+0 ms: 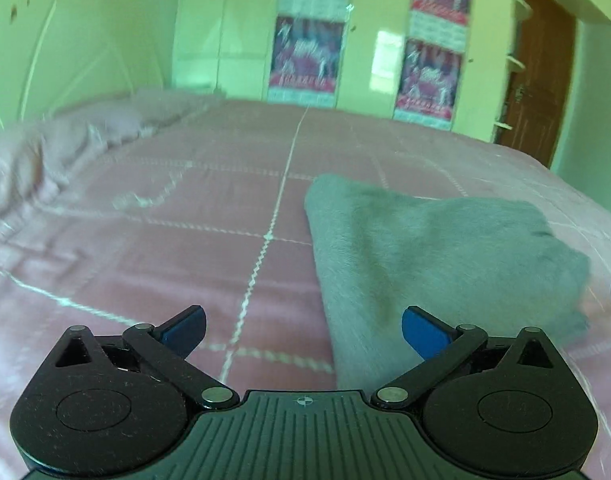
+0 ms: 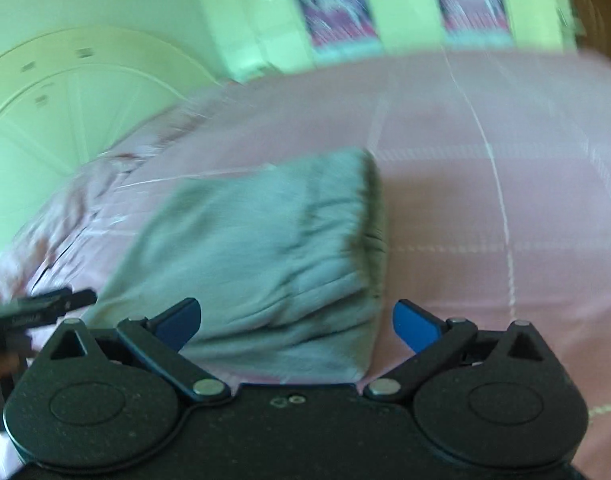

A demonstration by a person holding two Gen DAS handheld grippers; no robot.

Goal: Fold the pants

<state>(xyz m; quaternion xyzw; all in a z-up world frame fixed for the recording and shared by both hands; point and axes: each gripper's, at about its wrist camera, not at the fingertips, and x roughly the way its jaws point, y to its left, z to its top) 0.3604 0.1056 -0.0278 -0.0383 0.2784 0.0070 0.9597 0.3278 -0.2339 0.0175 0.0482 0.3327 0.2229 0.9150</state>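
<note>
pants (image 2: 265,256): grey, folded into a compact bundle on the pink bedspread (image 2: 485,200); centre-left of right wrist view, centre-right of left wrist view. Elastic waistband end at the bundle's right edge in the right view.
left gripper (image 1: 303,330): jaws spread wide, nothing between the pads, above the bedspread just left of the bundle.
right gripper (image 2: 297,326): jaws spread wide, empty, over the bundle's near edge.
step: looks like release after a fold; both tools clear of the cloth.
next: check the bundle is square; if another fold is wanted, pinch the near edge, both sides.
blur: heavy, fine creases unreadable.
</note>
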